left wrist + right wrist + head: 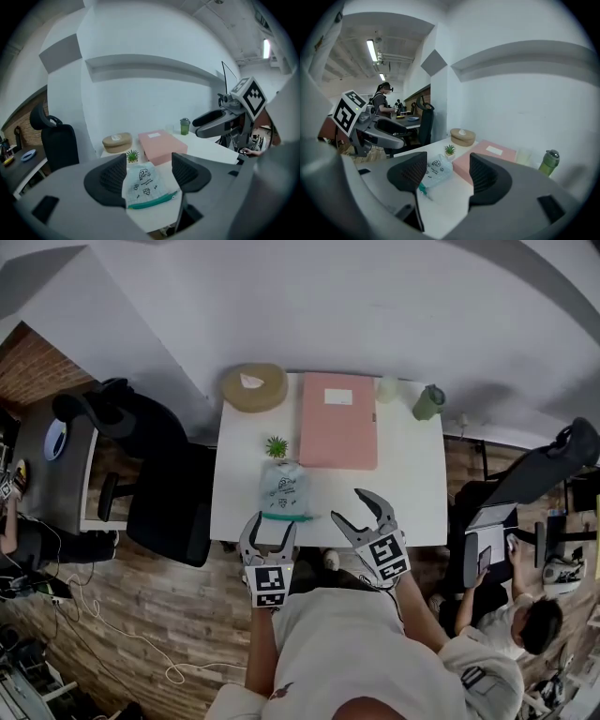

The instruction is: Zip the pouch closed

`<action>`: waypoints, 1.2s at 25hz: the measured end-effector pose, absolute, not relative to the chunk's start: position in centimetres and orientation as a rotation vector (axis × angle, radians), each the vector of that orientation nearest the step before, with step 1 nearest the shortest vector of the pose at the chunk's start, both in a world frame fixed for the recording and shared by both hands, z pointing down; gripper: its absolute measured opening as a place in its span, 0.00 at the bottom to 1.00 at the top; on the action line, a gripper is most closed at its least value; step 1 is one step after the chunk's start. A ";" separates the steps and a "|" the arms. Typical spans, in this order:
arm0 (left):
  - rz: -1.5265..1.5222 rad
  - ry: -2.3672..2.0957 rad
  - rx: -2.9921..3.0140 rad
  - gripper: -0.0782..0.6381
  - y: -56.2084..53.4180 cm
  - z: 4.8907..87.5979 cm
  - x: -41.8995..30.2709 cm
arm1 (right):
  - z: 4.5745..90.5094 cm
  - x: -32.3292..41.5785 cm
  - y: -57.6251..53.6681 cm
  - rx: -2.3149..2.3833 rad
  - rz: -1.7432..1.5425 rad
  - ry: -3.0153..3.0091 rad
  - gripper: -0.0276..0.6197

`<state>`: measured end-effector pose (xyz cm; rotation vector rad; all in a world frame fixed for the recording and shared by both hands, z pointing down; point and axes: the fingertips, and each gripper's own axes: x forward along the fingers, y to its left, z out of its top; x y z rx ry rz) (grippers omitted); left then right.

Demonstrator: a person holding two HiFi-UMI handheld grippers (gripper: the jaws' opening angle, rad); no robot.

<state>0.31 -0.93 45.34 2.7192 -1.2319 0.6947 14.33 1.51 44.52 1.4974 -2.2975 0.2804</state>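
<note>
Pouch (283,489), zipper edge (286,517) crosswise, lies just ahead of left gripper (270,528); right gripper (349,505) farther off; both jaws apart, empty

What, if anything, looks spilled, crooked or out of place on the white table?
Nothing stands out. The pouch lies near the front edge of the table, its teal zipper toward the person. The small plant, pink box, tan container and green bottle sit tidily behind it, with nothing tipped or spilled.
</note>
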 end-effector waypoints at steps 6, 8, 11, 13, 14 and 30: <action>0.728 -1.124 2.664 0.51 -2.8 49.3 0.5 | 49.1 13.1 0.0 1.371 0.381 -2.241 0.45; 0.743 -1.082 2.643 0.50 -3.1 50.8 0.5 | 50.5 12.6 -0.3 1.325 0.402 -2.220 0.44; 0.769 -1.031 2.601 0.49 -3.4 53.1 0.4 | 52.5 12.2 -0.5 1.262 0.447 -2.197 0.43; 0.779 -1.007 2.587 0.49 -3.7 54.0 0.3 | 53.6 11.9 -0.6 1.240 0.491 -2.188 0.42; 0.783 -0.995 2.580 0.48 -3.8 54.5 0.3 | 54.1 11.8 -0.7 1.230 0.507 -2.182 0.41; 0.903 -0.984 2.435 0.46 -0.7 59.9 1.5 | 60.9 9.6 0.9 0.873 0.579 -2.211 0.33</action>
